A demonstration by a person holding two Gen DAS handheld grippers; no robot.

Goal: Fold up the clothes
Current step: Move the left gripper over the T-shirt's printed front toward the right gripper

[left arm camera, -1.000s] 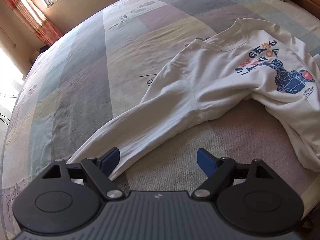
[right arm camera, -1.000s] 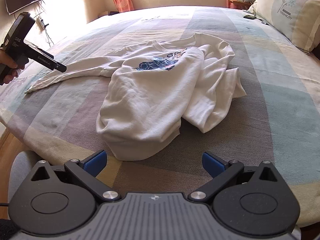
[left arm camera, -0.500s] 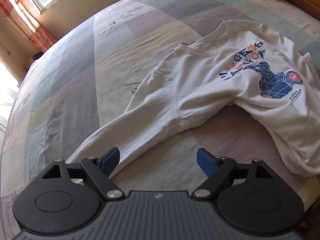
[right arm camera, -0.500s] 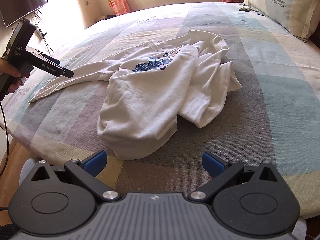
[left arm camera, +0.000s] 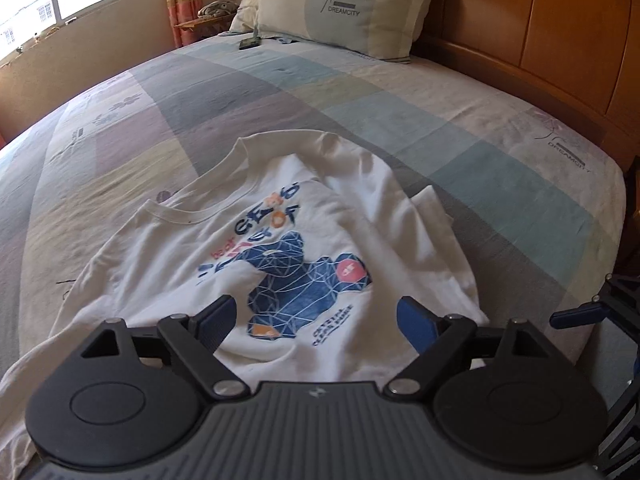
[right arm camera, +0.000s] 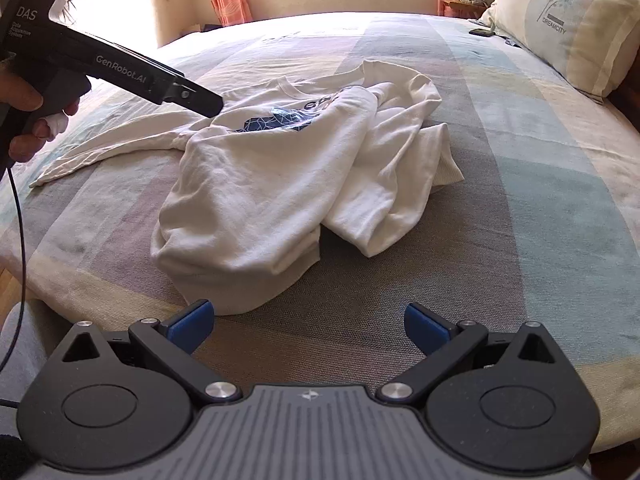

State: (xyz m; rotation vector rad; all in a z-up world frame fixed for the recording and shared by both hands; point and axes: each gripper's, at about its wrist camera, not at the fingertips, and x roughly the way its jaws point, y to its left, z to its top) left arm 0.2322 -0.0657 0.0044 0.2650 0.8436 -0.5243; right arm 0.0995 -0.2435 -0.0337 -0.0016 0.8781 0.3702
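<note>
We see a white sweatshirt (left arm camera: 280,248) lying crumpled on a bed (left arm camera: 460,128) that has a cover of pale coloured blocks. In the left wrist view it fills the lower middle of the frame, with its blue bear print (left arm camera: 304,284) facing up and its neckline toward the upper left. Our left gripper (left arm camera: 316,316) hovers above this print; the jaws have just been opening a little and now stand wide apart, with nothing pressed between the blue pads (left arm camera: 414,318), only the cloth lying below them. In the right wrist view the same sweatshirt (right arm camera: 280,184) is in the centre of the frame, its lower part folded up over the chest so that the print is half covered, and one long sleeve (right arm camera: 104,156) stretches to the left edge. Our right gripper (right arm camera: 308,324) is at the bottom of that frame, also wide open and holding nothing, above the bare cover just beside the near fold of the cloth. In the upper left of this view a hand (right arm camera: 28,112) holds the black body of the left gripper (right arm camera: 120,68), whose tip points at the shoulder of the sweatshirt. A pillow (right arm camera: 572,24) lies in the upper right, and a small dark device (right arm camera: 482,32) lies on the cover near it
</note>
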